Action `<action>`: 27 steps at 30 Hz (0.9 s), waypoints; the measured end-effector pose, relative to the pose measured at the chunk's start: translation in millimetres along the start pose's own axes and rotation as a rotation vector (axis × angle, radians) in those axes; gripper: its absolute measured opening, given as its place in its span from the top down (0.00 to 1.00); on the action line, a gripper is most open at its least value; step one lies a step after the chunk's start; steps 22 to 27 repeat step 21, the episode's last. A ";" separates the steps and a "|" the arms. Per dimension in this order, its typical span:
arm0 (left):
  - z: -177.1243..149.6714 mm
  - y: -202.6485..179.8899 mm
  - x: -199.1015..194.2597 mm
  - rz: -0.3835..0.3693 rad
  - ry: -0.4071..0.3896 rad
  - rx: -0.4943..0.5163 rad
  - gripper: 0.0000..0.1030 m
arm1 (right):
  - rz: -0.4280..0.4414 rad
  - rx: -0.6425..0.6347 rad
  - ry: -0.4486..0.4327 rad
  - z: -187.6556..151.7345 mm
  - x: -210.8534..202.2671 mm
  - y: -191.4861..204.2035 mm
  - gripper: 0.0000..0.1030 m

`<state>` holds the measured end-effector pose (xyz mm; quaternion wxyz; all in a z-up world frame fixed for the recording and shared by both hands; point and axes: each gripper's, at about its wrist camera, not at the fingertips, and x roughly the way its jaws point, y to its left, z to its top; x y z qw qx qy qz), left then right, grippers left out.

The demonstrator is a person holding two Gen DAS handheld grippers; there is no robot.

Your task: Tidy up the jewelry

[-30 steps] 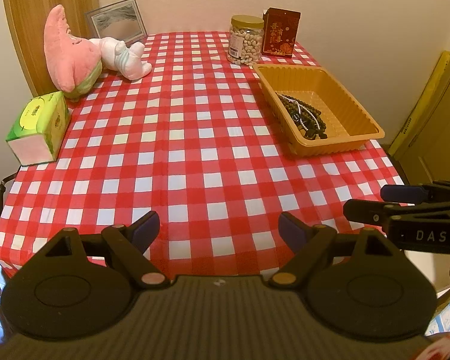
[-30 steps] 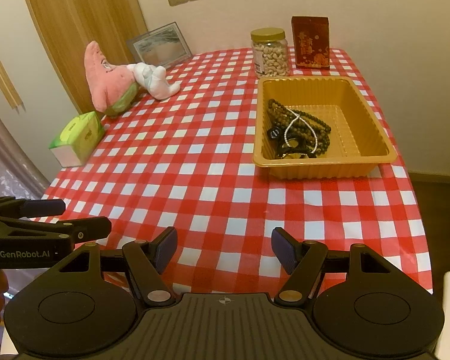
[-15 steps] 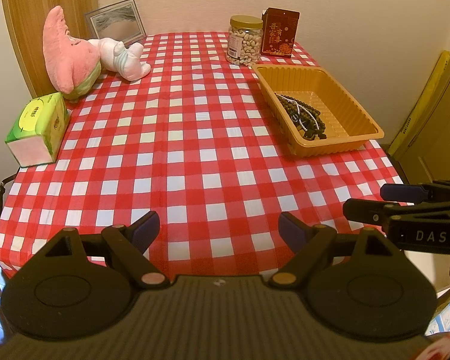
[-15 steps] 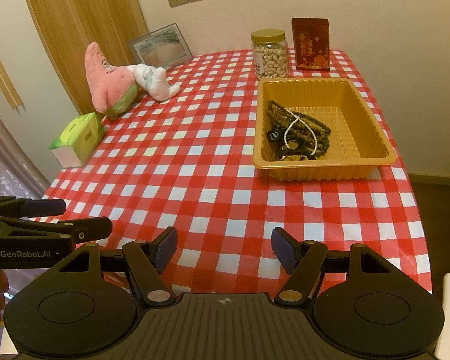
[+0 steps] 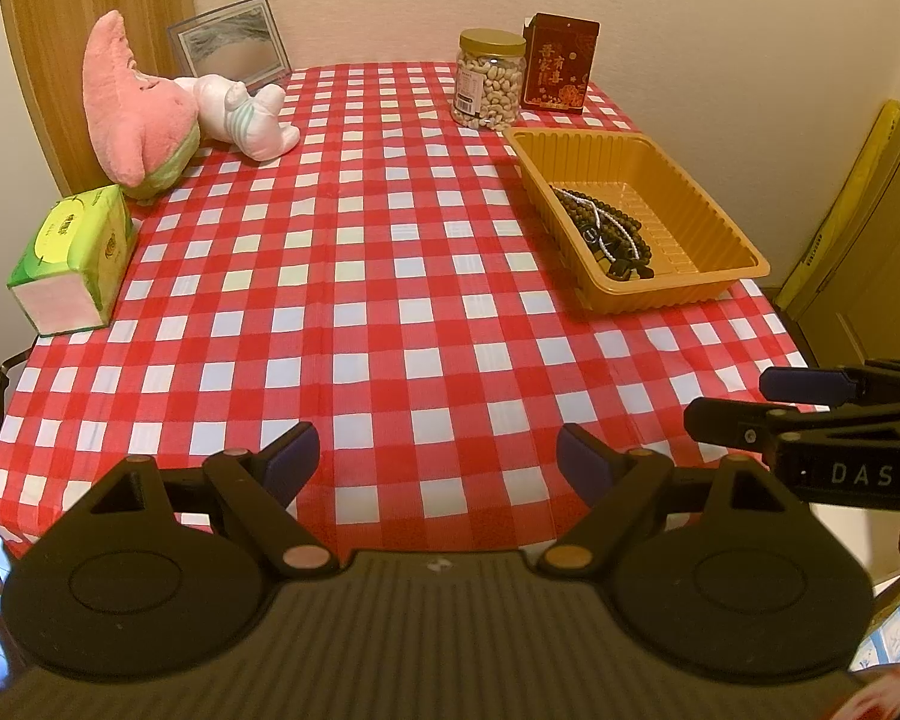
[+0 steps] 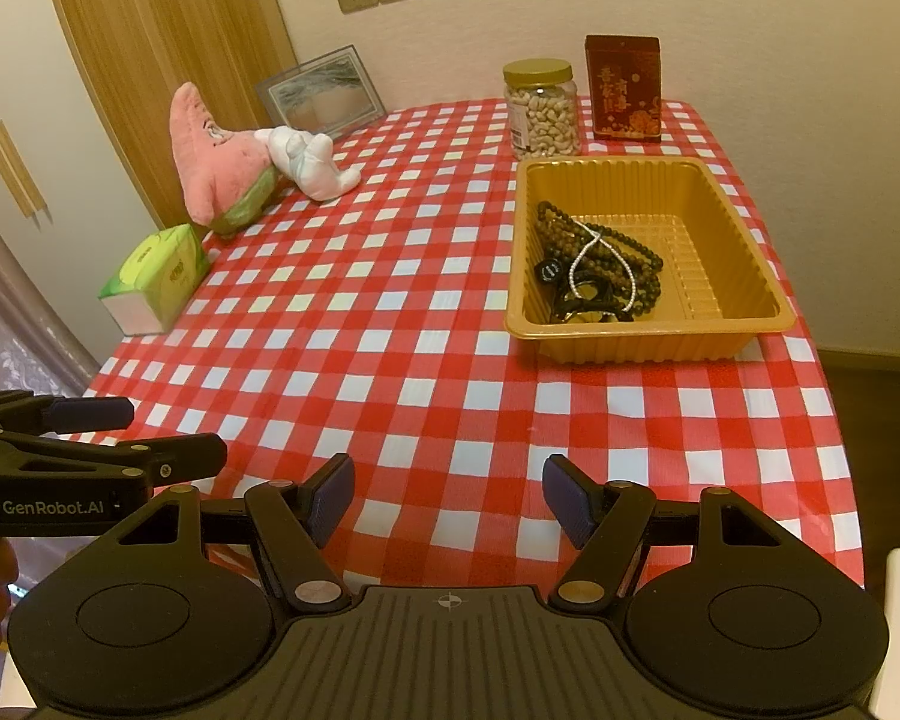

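Note:
An orange plastic tray [image 6: 744, 228] stands on the right side of the checkered table and also shows in the left wrist view [image 5: 720, 210]. In it lies a tangle of dark bead strands and a silver chain [image 6: 600, 264], seen in the left wrist view too [image 5: 606, 234]. My left gripper [image 5: 438, 462] is open and empty, above the table's near edge. My right gripper [image 6: 447, 495] is open and empty, above the near edge, well short of the tray. Each gripper shows from the side in the other's view: the right [image 5: 750, 408], the left [image 6: 144, 438].
A pink star plush [image 6: 222, 168] and a white plush [image 6: 306, 162] lie at the back left by a picture frame [image 6: 321, 93]. A green tissue box [image 6: 156, 276] sits at the left edge. A jar of nuts [image 6: 540, 108] and a red box [image 6: 624, 87] stand behind the tray.
Both views have crept slightly back and down from the table. The grippers stay open and nothing on the table has moved.

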<state>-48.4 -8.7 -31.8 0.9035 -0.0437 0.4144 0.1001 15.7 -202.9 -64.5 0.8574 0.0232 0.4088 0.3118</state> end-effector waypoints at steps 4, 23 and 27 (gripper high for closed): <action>0.2 -0.4 0.3 0.000 0.002 0.000 0.17 | -0.001 0.000 -0.001 0.2 0.4 -0.2 0.33; 12.4 -5.4 17.5 -0.014 0.013 0.007 0.17 | -0.004 0.004 0.008 8.6 10.9 -5.4 0.33; 12.4 -5.4 17.5 -0.014 0.013 0.007 0.17 | -0.004 0.004 0.008 8.6 10.9 -5.4 0.33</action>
